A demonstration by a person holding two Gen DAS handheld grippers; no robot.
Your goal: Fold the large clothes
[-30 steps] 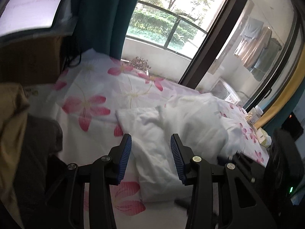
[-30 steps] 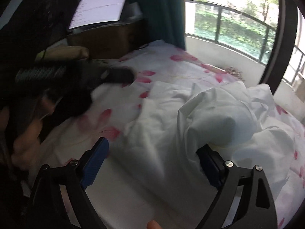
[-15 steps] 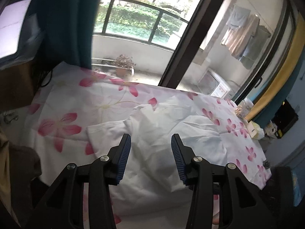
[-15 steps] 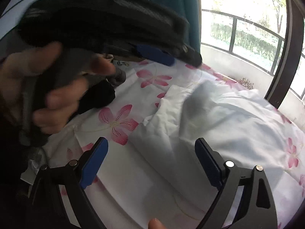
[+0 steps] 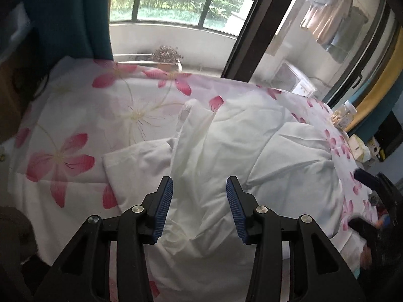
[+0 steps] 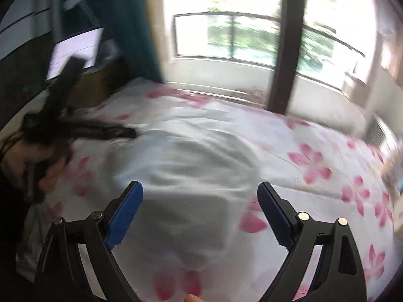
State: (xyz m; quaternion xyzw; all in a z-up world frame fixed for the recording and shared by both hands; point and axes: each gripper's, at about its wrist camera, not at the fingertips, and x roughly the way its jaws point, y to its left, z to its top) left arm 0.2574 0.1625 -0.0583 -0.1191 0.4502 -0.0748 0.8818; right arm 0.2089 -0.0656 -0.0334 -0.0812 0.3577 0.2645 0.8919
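Observation:
A large white garment (image 5: 239, 151) lies crumpled on a bed with a pink-flowered sheet (image 5: 75, 130). In the left wrist view my left gripper (image 5: 199, 210) is open and empty, hovering over the garment's near edge. In the blurred right wrist view my right gripper (image 6: 200, 214) is wide open and empty above the garment (image 6: 186, 166). The left gripper shows there as a dark shape (image 6: 83, 128) held by a hand at the garment's left side.
A window with a dark frame (image 5: 252, 30) and a balcony railing lie beyond the bed. A teal curtain (image 5: 68, 15) hangs at the left. A lit monitor (image 6: 75, 50) stands at the left. Small items (image 5: 352, 130) sit at the bed's right.
Both grippers have swung right over the bed and stay open. The garment, bunched up a second ago, now lies flatter. The right wrist view has turned toward the window.

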